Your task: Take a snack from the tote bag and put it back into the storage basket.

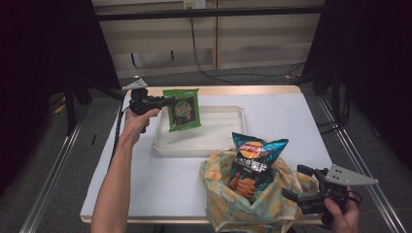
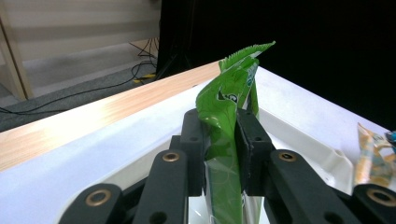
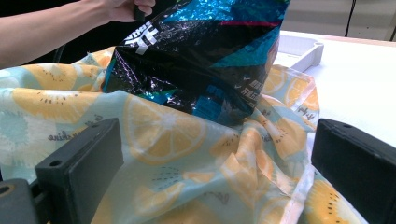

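Two black pads of the left gripper (image 2: 223,140) pinch the edge of a green snack packet (image 1: 183,109), so that gripper is clamped on it, the foil crumpling between the jaws. Packet hangs upright, long axis vertical, out in front of the jaws, over the near-left part of the white tray (image 1: 228,112); I can't tell whether its bottom edge touches the tray floor. Judging by that, the coming move is a short drop into the tray, and the left hand is the one placed for it.

Right gripper (image 1: 303,184), well off to the near-right of the tray, stands with jaws wide, nothing pressed between them. The fruit-print cloth bag (image 1: 228,204) lies just ahead of those jaws, its mouth slumped around a blue crisp packet (image 1: 255,162) standing up in it, nearer than the tray's front rim.
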A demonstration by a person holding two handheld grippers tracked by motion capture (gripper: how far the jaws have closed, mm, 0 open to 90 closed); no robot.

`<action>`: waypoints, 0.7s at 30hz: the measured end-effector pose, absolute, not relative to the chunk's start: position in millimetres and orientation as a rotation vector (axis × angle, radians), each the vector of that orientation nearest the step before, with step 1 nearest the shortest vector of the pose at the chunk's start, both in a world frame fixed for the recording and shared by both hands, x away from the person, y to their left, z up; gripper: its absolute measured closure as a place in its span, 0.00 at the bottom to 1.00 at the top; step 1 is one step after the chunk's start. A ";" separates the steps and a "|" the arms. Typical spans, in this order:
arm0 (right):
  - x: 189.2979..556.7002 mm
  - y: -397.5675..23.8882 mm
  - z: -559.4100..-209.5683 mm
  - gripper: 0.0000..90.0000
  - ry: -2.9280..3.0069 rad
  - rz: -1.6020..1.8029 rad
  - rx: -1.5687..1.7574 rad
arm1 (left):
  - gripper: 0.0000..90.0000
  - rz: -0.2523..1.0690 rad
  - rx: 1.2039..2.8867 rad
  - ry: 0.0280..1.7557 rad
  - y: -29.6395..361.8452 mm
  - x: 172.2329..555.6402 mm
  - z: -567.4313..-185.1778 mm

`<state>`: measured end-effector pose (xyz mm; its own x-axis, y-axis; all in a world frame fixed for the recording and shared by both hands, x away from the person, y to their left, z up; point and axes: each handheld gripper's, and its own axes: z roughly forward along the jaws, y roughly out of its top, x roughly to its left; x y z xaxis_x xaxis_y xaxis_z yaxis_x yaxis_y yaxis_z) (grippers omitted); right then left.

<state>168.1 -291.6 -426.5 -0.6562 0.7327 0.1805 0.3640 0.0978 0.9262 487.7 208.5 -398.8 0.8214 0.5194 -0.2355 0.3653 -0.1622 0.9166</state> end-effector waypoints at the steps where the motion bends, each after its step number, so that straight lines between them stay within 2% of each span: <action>1: 168.1 -291.7 -426.5 0.02 2.057 1.578 1.079 | 0.84 0.155 1.770 0.687 208.4 490.3 -401.6; 21: 168.8 -290.5 -427.9 0.02 2.070 1.576 1.066 | 0.83 0.153 1.827 0.765 207.5 506.5 -428.8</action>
